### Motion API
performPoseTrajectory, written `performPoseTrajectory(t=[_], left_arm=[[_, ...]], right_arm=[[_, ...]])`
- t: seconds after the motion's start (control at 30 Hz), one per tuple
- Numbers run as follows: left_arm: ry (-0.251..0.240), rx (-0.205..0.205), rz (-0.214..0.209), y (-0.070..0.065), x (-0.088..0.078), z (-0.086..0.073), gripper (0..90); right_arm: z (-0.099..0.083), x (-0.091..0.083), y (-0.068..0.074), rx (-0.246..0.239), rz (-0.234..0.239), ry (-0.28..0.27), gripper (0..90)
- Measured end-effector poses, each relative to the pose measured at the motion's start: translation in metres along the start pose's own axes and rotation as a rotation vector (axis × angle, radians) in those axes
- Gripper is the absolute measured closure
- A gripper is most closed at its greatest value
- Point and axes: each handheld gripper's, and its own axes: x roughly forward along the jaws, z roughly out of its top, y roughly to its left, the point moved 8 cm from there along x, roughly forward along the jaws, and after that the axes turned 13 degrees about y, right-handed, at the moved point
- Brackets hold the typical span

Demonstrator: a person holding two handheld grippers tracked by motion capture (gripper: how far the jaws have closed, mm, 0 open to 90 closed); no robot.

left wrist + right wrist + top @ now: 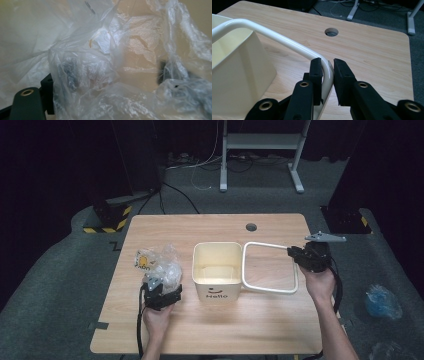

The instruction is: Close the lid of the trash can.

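Workbench scene: a pale wooden table carries a cream bin marked "Hello", standing open at the middle with its white rectangular rim frame swung out to the right, one edge by the bin's lip and the far corner lifted.

That far corner sits between the jaws of the right gripper, which the person's right hand holds near the table's right edge. From the right gripper view the jaws stand either side of the rounded corner, one pad against it and the other with a sliver of gap, so the grip looks light, perhaps just enough to keep the frame clear of the mouth.

Left of the bin, a crumpled clear plastic bag, printed yellow on one side, lies bunched on the table. The left gripper is pushed in among its folds. In the left gripper view film drapes over both jaws, and whether they pinch it I cannot tell.

The likely reason for the arrangement: frame held aside so the bag can go in as a liner.
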Motion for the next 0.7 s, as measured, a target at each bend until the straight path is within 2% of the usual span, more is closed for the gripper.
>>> performPoseTrajectory(t=[0.7], left_arm=[[0.002, 0.001, 0.001, 0.0, 0.0, 0.0, 16.8]], right_arm=[[0.023, 0.015, 0.029, -0.029, 0.033, 0.016, 77.9]])
